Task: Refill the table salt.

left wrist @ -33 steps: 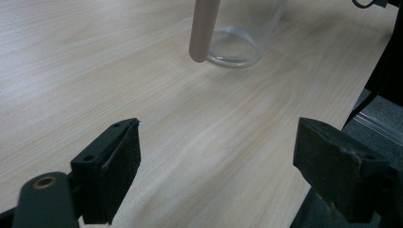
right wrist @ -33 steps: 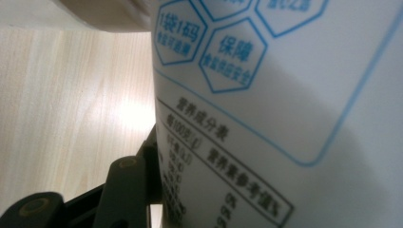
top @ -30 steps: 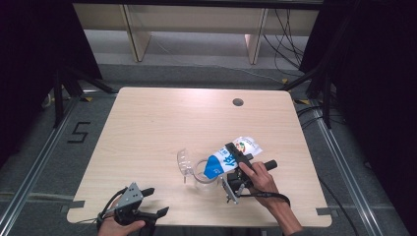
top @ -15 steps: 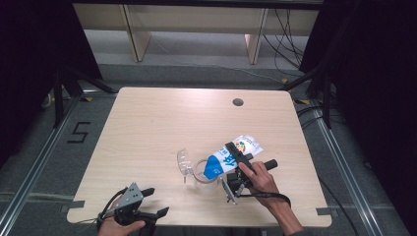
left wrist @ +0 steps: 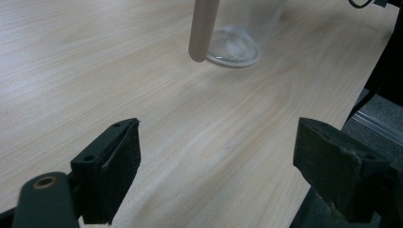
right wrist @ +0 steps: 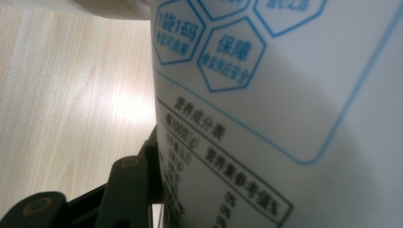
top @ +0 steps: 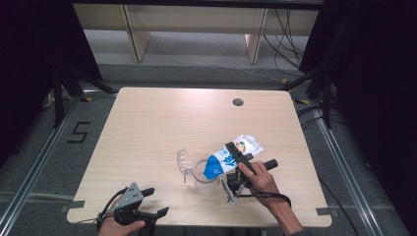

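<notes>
My right gripper [top: 235,162] clamped round white-blue pouch [top: 231,156], tipped mouth-down over clear cup [top: 202,171] mid-table, so contents fall inside; my left gripper [top: 147,205] released, parked at near edge, clear of pour.

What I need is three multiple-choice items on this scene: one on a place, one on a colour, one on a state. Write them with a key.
1. The left gripper is
A. beside the table's hole
B. above the cup
C. at the near left corner of the table

2. The pouch is
A. white and blue
B. red
C. black

3. The left gripper's jaws are
A. shut on a cup
B. open, with nothing between them
C. shut on a spoon

Key: 1 C, the high view shows it at that corner; 2 A, white with blue print; 3 B, bare wood lies between the jaws.
</notes>
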{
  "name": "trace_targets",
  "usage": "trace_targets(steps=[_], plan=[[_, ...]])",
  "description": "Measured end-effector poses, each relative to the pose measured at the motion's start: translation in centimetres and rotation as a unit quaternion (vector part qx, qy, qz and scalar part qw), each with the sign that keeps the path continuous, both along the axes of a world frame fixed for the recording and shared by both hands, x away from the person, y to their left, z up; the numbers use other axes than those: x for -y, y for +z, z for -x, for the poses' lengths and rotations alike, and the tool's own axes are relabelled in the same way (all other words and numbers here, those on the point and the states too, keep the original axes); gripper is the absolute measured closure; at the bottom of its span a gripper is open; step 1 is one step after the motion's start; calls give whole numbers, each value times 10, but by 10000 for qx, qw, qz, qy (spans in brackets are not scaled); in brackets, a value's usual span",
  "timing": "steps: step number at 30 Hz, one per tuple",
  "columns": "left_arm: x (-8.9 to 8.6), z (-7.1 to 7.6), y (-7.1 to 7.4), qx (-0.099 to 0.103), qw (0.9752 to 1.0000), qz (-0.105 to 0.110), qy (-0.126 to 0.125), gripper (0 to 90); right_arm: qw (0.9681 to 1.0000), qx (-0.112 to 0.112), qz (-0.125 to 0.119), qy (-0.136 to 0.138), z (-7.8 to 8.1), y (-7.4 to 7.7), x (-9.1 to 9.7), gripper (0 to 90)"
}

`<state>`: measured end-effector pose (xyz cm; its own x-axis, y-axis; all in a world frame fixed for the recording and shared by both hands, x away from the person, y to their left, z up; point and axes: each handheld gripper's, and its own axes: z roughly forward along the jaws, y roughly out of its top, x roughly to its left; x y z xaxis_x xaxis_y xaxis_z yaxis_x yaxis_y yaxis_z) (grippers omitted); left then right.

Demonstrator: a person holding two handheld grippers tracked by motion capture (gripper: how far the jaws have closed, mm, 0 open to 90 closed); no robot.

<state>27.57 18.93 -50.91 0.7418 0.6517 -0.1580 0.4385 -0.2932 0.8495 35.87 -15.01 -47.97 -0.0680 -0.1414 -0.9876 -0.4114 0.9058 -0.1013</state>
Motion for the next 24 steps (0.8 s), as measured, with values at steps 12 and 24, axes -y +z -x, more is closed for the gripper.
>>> trace_targets(steps=[12,24], plan=[[0,0,0,-3,10000,0,4,157,9999,-94,-79,-68,0,-3,1,517],[0,0,0,-5,10000,-2,0,156,9997,-107,-121,-177,1,-3,2,517]])
